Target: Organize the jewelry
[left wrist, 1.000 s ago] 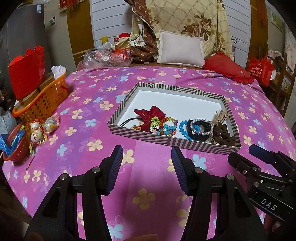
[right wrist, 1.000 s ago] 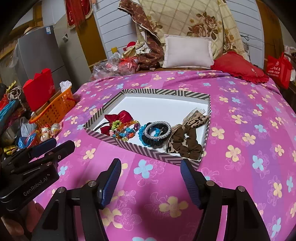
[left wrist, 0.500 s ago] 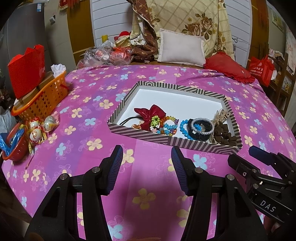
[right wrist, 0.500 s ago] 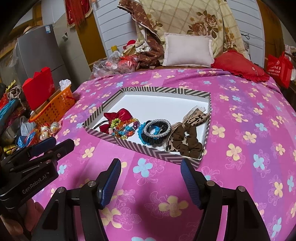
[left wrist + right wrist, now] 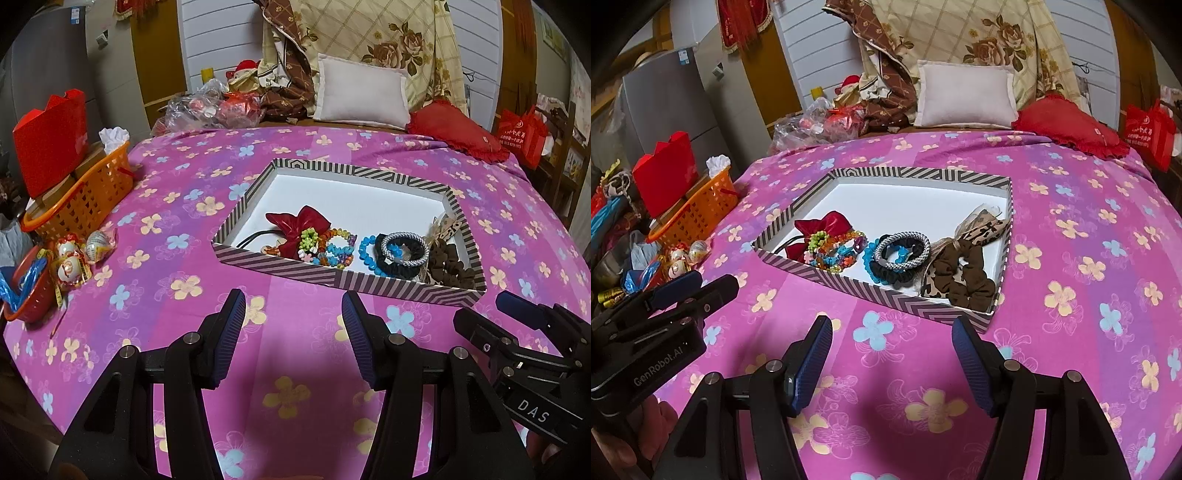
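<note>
I had both tools hovering over the pink flowered bedspread (image 5: 155,258), short of the striped box (image 5: 280,264). The left gripper (image 5: 293,332) stood with its jaws wide apart and empty; the right gripper (image 5: 892,354) was the same, spread and holding nothing.

All the jewelry I could see already lay inside the box, bunched along its near wall: a red bow (image 5: 301,225), a tangle of coloured bead bracelets (image 5: 332,247), a blue bead bracelet (image 5: 873,266), a silver-and-black ring of bands (image 5: 903,247), then a brown scrunchie (image 5: 967,277) and a leopard-print one (image 5: 936,286) at the right end. I judged the sorting close to finished, or about to be redone within the box.

The risk I saw was the crowding. The pieces touched and overlapped, so closing on one bracelet could drag its neighbour out too. The near wall stood between my pads and the pile, and a low approach could shove the light box across the soft bed. The beads might also slip from a shallow pinch.
</note>
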